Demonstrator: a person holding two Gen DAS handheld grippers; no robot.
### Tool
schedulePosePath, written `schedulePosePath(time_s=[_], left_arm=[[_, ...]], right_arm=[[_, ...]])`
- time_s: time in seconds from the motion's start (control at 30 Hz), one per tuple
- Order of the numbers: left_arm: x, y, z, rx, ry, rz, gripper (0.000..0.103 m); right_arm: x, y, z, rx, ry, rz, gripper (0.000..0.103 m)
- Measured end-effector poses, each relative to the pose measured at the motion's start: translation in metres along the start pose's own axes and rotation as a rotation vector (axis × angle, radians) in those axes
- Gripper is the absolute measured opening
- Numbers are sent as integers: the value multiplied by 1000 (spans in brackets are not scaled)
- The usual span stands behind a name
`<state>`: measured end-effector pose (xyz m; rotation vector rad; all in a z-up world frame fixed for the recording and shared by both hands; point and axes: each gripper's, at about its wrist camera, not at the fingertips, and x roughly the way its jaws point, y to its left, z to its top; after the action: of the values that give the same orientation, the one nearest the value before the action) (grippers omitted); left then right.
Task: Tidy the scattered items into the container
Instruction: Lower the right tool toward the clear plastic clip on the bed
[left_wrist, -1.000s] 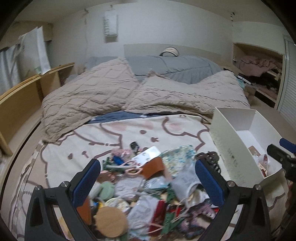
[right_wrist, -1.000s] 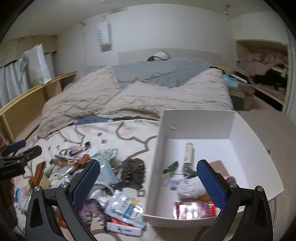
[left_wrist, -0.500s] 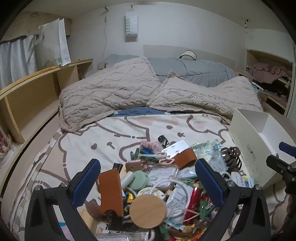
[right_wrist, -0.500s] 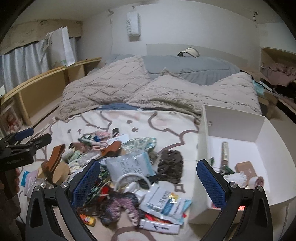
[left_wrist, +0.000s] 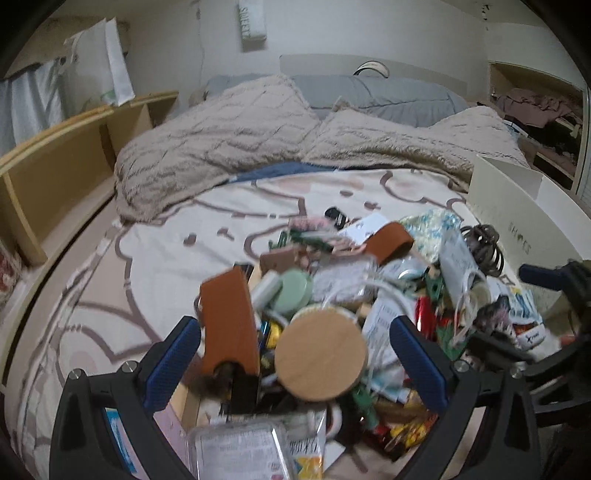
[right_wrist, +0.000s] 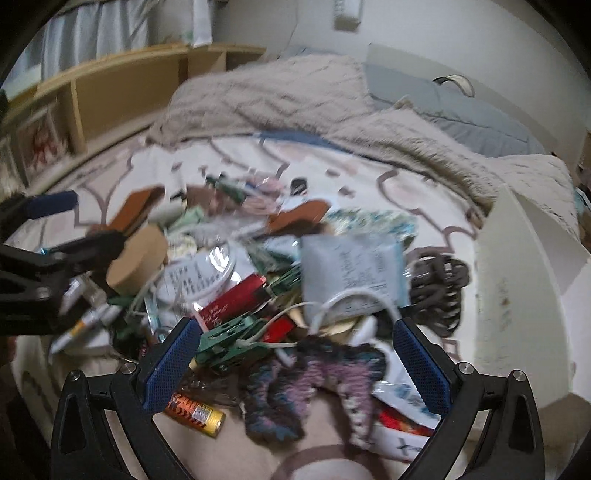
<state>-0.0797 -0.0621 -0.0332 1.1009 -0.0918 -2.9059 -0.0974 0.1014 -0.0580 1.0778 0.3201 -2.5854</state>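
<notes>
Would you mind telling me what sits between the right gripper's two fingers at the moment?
In the right wrist view, a purple and teal knitted scrunchie lies between the open right gripper's fingers, with green clips and a white cable just beyond it.

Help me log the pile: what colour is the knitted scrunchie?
Purple and teal, mottled; the knitted scrunchie shows best in the right wrist view.

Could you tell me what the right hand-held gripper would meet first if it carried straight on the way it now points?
Most likely the knitted purple and teal scrunchie, lying between the open fingers of the right hand-held gripper; depth is uncertain, and the white cable lies just beyond.
</notes>
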Motion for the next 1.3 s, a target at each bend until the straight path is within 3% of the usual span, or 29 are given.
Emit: schedulePosePath(time_s=[0.3,0.37,0.4,0.5,0.9,1.03,1.2,1.3], left_arm=[[-10,6,-26,-15,17,24,103],[-14,6,-28,-14,10,21,103],[-15,6,-29,-14,7,20,103],[-20,10,-33,-18,-1,18,103],[-33,18,-47,-74,-10,-20,103],[-41,14,-52,-81,-28,-41,103],[-53,4,-57,-66,-74,-69,103],[-58,-3,-62,-50,-87,-83,103]], right_arm=[[11,8,-10,37,20,48,103],[13,15,-17,10,79,87,103],[19,21,-25,-25,131,65,103],[21,36,-49,-93,157,4,103],[-20,41,-83,-75,164,11,103],[-34,23,-95,0,169,39,103],[-61,-9,-98,169,85,68,103],[-72,-10,-100,184,61,123,103]])
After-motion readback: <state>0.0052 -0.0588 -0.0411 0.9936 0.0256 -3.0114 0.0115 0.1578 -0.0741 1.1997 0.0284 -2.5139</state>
